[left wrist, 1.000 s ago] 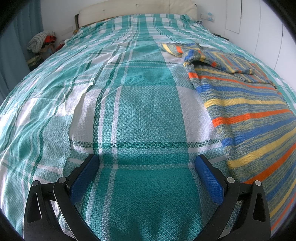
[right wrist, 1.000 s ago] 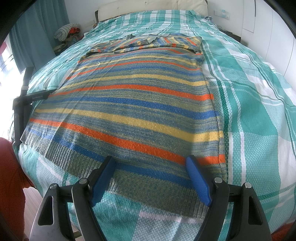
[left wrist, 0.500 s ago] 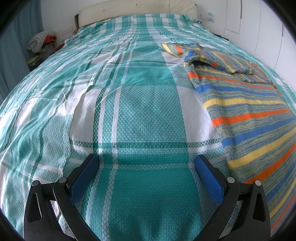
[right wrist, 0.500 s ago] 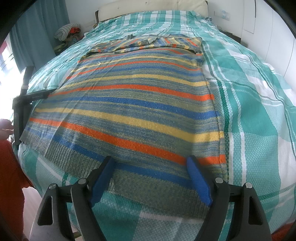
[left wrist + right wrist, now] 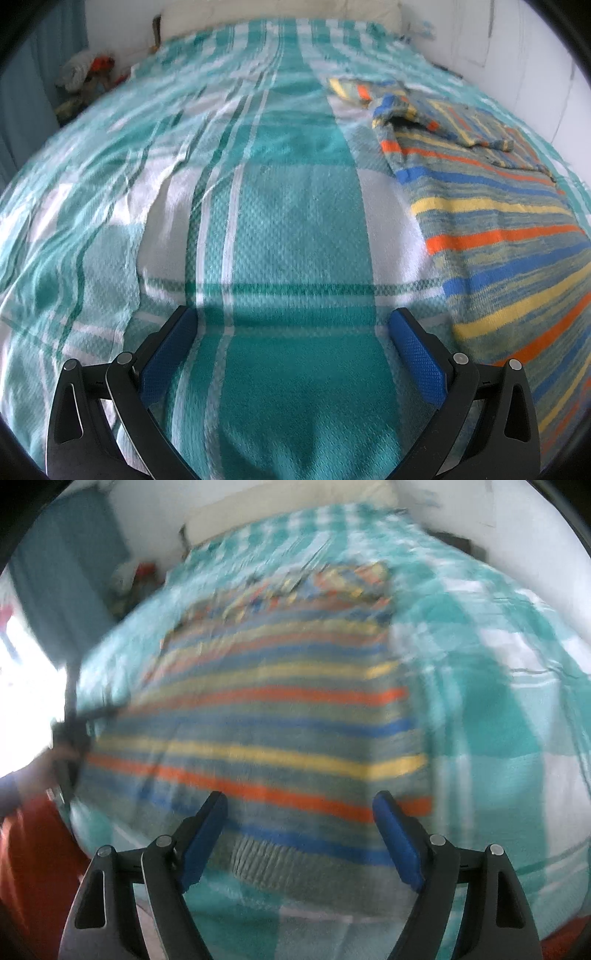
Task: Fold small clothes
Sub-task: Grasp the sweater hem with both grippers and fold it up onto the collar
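A striped knit sweater (image 5: 280,716) in grey-green, orange, blue and yellow lies flat on the bed, its ribbed hem (image 5: 306,864) nearest me and its sleeves folded across the far end. My right gripper (image 5: 299,805) hovers open over the hem, nothing between its blue pads. In the left wrist view the sweater (image 5: 517,240) fills the right side. My left gripper (image 5: 291,321) stands open over bare bedspread to the sweater's left, holding nothing. The right wrist view is blurred.
A teal and white checked bedspread (image 5: 258,206) covers the bed. A pale headboard (image 5: 280,11) and white walls close the far end and right side. A pile of clothes (image 5: 88,74) lies at the far left beside a blue curtain (image 5: 70,557). A person's hand (image 5: 55,757) and orange clothing (image 5: 33,853) show at the left.
My right gripper has lifted and rolled, so the sweater now looks tilted and blurred. The left gripper has stayed put. A hand has come into sight at the left of the right wrist view.
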### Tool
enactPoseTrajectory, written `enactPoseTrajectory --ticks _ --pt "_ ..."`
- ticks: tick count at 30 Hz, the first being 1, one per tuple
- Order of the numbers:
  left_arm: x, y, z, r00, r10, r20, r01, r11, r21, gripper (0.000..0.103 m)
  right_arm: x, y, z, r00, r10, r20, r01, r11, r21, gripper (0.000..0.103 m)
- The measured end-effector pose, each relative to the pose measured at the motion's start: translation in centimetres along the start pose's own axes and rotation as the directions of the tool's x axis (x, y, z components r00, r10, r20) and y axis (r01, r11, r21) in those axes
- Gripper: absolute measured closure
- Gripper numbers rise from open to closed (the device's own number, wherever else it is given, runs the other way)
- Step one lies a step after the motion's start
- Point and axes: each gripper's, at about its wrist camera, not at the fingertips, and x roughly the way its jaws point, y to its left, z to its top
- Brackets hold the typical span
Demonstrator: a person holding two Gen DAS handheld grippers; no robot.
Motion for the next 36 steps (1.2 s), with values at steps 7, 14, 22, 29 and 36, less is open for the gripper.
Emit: enactPoseTrajectory --ticks 7,14,22,29,36 --pt "-7.5 0.3 -1.9 0.941 -0.330 -0.076 0.325 0.943 -0.077 0.003 -4.2 -7.4 3.1 0.999 0.042 -0.004 -0.040 0.984 0.175 0.023" --pt "-7.8 -5.1 -6.5 0.869 -0.422 -0.259 0.428 0.903 -0.036 0.028 -1.5 -8.7 1.1 0.921 0.280 -0.272 -0.203 0.939 0.279 0.026" --pt "-7.2 -5.4 -6.7 0.853 -0.445 -0.273 0.439 0.894 -0.087 0.098 1.6 -5.6 -0.2 0.913 0.230 -0.336 -0.174 0.967 0.187 0.096" --pt "-9.7 -2.4 -4.1 0.799 -0.590 -0.118 0.548 0.794 -0.264 0.099 -2.3 -4.8 2.6 0.942 0.290 -0.169 -0.252 0.944 0.215 0.096" --pt "-7.5 -1.3 6.1 0.756 -0.651 0.070 0.627 0.689 -0.363 0.099 -1.0 -6.7 10.7 0.951 0.303 0.054 -0.305 0.901 0.308 0.096"
